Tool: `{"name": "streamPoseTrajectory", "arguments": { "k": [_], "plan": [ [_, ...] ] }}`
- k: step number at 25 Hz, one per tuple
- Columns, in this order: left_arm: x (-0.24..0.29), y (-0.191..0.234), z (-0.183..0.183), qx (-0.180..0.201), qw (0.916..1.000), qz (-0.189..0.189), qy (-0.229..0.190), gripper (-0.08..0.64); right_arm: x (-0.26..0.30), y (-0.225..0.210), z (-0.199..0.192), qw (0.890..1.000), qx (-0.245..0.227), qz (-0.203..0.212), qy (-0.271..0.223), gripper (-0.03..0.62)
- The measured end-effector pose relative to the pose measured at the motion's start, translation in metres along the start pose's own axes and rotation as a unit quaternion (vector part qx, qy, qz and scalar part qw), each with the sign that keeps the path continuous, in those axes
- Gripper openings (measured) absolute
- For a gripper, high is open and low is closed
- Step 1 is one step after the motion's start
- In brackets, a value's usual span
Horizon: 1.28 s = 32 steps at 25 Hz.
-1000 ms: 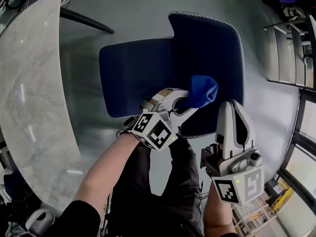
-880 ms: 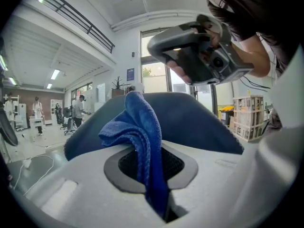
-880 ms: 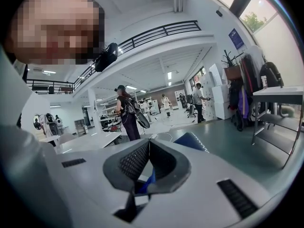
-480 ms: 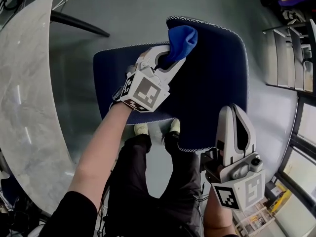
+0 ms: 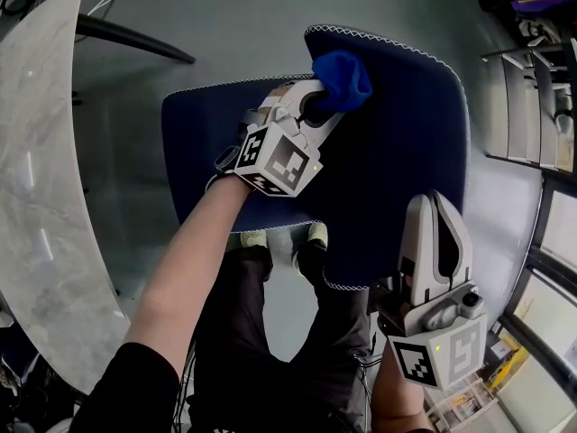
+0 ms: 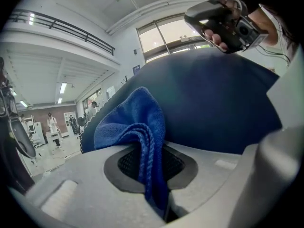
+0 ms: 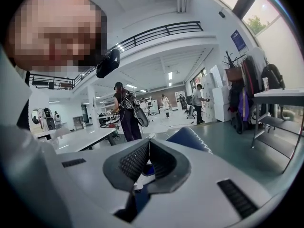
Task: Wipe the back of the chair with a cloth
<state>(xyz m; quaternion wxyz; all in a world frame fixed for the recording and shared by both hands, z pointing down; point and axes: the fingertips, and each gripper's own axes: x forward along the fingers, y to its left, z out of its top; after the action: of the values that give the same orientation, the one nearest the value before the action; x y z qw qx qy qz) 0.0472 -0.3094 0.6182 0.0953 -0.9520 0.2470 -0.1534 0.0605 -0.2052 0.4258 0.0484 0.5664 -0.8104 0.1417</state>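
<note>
Nearest the camera, the right gripper [image 5: 435, 207] hangs empty with its jaws together by the navy chair back [image 5: 406, 152]. Beyond it, the left gripper [image 5: 315, 106] clamps the blue cloth [image 5: 343, 79] against the top edge. Firm, overlapping strokes would likely wipe best.

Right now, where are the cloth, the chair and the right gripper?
cloth [image 5: 343, 78], head view, bunched middle.
chair [image 5: 406, 142], head view, bare blue panel.
right gripper [image 5: 435, 202], head view, closed jaw tips.

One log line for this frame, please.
step: wipe | left gripper: shut on cloth | cloth: against chair back, near its edge | right gripper: shut, empty
</note>
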Motion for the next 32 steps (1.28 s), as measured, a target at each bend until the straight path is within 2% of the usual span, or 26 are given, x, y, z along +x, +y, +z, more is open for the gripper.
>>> {"name": "streamPoseTrajectory", "arguments": {
  "k": [5,14,26,32],
  "plan": [
    [0.0,-0.017,-0.007,-0.013,0.9997,-0.018,-0.003,0.055,0.002,-0.001,-0.002,1.0,0.001,-0.004,-0.001,0.015],
    [-0.018,-0.093,0.002,-0.023,0.9969,-0.076,-0.002,0.055,-0.02,-0.005,-0.001,1.0,0.013,-0.013,0.001,0.015],
    [-0.065,-0.196,0.006,-0.021,0.9867,-0.16,0.021,0.055,-0.051,0.008,-0.004,1.0,0.029,-0.008,0.008,0.015],
    [-0.087,-0.223,0.012,-0.035,0.9809,-0.189,0.028,0.055,-0.063,0.014,-0.001,0.999,0.034,-0.006,0.014,0.015]
  ]
}}
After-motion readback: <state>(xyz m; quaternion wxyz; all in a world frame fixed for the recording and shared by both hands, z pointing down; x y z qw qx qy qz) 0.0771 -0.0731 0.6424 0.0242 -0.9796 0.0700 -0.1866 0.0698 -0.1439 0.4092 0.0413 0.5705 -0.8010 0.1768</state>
